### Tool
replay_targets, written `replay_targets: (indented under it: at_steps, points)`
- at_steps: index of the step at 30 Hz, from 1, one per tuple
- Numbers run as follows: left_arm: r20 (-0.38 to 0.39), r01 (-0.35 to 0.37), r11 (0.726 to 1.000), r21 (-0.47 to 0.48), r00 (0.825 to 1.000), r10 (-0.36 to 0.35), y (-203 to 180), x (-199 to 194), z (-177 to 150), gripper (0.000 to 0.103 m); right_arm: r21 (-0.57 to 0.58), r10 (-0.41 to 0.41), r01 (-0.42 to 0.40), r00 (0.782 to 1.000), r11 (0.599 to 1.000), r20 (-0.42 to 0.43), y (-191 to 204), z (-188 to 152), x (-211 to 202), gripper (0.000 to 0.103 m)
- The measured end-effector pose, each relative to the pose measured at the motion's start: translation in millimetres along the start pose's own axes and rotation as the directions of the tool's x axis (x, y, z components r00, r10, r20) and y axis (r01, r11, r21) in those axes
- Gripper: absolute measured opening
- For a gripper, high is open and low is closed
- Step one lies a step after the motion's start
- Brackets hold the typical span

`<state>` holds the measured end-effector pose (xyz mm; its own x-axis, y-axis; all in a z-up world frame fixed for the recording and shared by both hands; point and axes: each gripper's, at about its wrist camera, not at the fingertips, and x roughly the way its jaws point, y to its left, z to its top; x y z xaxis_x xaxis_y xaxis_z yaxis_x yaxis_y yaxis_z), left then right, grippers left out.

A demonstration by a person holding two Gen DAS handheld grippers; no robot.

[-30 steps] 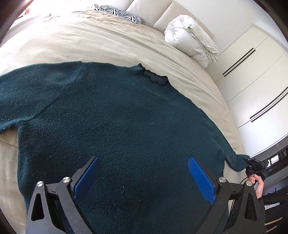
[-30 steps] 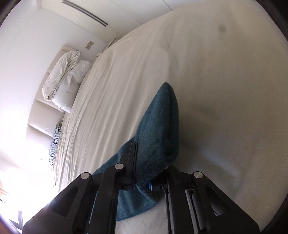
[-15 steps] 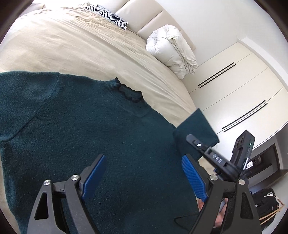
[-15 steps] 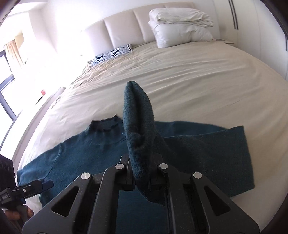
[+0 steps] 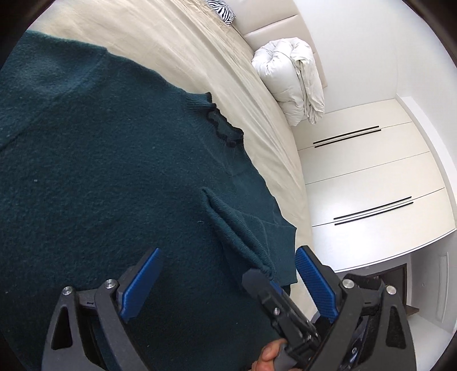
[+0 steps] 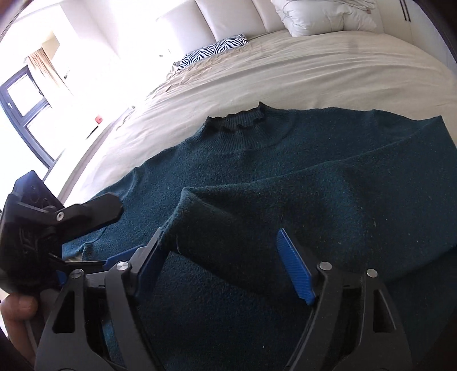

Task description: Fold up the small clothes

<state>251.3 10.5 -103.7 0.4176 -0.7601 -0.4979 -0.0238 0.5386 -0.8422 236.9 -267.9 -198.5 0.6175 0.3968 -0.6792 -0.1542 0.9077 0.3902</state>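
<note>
We are viewing a beige bed (image 6: 328, 71) that is filling most of both wrist views and carrying everything else. A dark teal sweater (image 5: 100, 185) is lying flat across its cover, its ruffled collar (image 6: 237, 121) pointing toward the padded headboard (image 6: 228, 20). One sleeve (image 6: 314, 205) is lying folded across the body of the sweater, its ribbed cuff (image 5: 242, 242) resting on the chest area, just ahead of the right gripper.

At the head of the bed we are seeing a rolled white duvet (image 5: 291, 82) leaning against the headboard, and a zebra-print pillow (image 6: 212, 51) lying well apart from it. White wardrobe doors (image 5: 371, 177) with thin black handles are standing beside the bed in the left wrist view; a window (image 6: 22, 108) with a curtain is showing in the right wrist view.

We are holding the left gripper (image 5: 225, 282) over the sweater's body with its blue pads (image 5: 141, 281) standing wide apart and nothing between them. The right gripper (image 6: 225, 268) has just been opening: its jaws are now parted on either side of the folded sleeve, and the pads are not pressing the cloth. Each gripper is appearing in the other's view, with part of a hand (image 6: 17, 316) on its handle. No containers are appearing in either view.
</note>
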Motion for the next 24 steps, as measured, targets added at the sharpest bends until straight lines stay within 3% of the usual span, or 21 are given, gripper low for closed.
replay_targets:
  at_steps: [3, 5, 6, 8, 10, 14, 19, 24]
  points:
    - [-0.031, -0.031, 1.000, 0.002, 0.999, 0.031, -5, 20, 1, 0.095, 0.005, -0.013, 0.013, 1.000, 1.000, -0.015, 2, -16, -22, 0.078]
    - [-0.044, -0.055, 0.998, 0.036, 0.997, 0.056, -13, 30, 2, 0.092, 0.080, 0.034, -0.032, 0.999, 0.996, -0.013, -16, -27, -39, 0.078]
    - [-0.058, -0.066, 0.996, 0.055, 0.996, 0.069, -17, 36, 2, 0.082, 0.118, 0.054, -0.052, 0.998, 0.992, -0.013, -25, -34, -47, 0.078]
    - [-0.100, -0.109, 0.990, 0.092, 0.988, 0.118, -19, 46, -4, 0.051, 0.178, 0.083, -0.081, 0.997, 0.981, -0.003, -44, -49, -64, 0.078]
    - [-0.112, -0.176, 0.979, 0.104, 0.976, 0.187, -18, 51, -5, 0.008, 0.241, 0.096, -0.096, 0.995, 0.966, 0.013, -64, -63, -78, 0.078]
    - [-0.074, -0.192, 0.970, 0.148, 0.976, 0.204, -24, 33, -3, 0.009, 0.344, 0.122, -0.138, 0.990, 0.929, 0.068, -101, -85, -105, 0.078]
    - [0.042, -0.246, 0.953, 0.177, 0.969, 0.242, -26, -13, 22, 0.009, 0.419, 0.155, -0.189, 0.981, 0.888, 0.114, -131, -96, -112, 0.077]
    - [0.086, -0.303, 0.943, 0.139, 0.952, 0.294, 0, -43, 41, 0.009, 0.412, 0.137, -0.172, 0.984, 0.895, 0.112, -133, -99, -121, 0.077]
